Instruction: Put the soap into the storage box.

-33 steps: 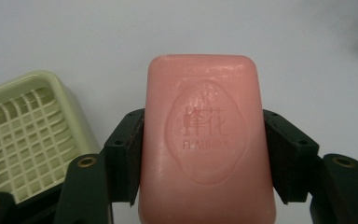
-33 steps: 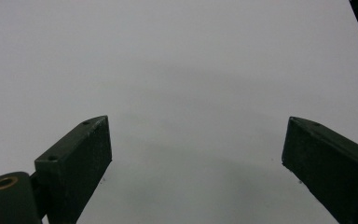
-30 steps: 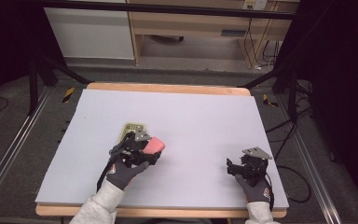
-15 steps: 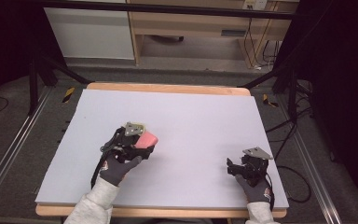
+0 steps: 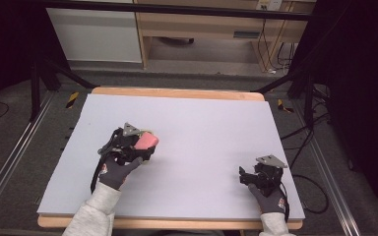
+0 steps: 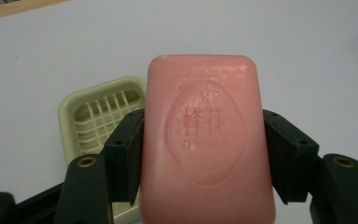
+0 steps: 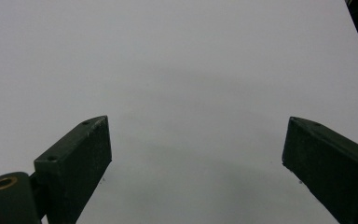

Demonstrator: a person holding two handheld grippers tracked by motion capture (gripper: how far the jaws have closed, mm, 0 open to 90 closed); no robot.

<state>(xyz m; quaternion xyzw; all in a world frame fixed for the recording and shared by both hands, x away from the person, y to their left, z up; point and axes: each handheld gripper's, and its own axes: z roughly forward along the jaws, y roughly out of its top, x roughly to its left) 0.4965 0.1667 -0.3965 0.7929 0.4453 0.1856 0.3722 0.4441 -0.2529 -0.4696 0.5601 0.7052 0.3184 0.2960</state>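
The pink soap bar is clamped flat between the left gripper jaws, apparently raised above the green soap dish on the desk. The right gripper jaws are held apart.

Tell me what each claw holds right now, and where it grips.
The left claw clamps the pink soap bar across its two long side edges, near the lower half. The right claw is open and holds nothing.
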